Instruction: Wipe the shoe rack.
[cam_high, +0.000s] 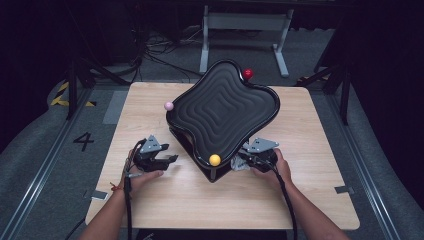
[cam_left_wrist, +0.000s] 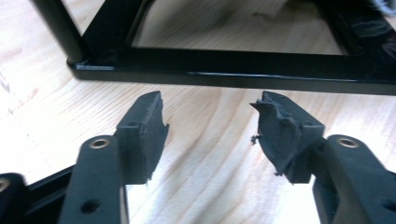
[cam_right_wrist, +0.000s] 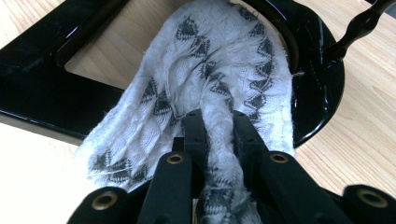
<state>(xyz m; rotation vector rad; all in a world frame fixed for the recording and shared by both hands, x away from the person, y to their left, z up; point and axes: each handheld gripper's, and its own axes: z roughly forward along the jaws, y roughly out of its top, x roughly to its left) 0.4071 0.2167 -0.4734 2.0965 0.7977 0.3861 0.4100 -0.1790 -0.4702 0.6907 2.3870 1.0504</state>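
While right gripper (cam_right_wrist: 218, 128) jaws pinch the white woven cloth (cam_right_wrist: 210, 70) over the glossy black frame (cam_right_wrist: 42, 98), left gripper (cam_left_wrist: 210, 126) jaws gape empty above bare wood-grain table (cam_left_wrist: 210, 186).

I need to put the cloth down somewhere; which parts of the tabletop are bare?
The wooden table is bare along its near edge between the two forearms, and on the right beyond the right gripper. Its middle is crowded by the black tray and frame, where the white cloth lies.
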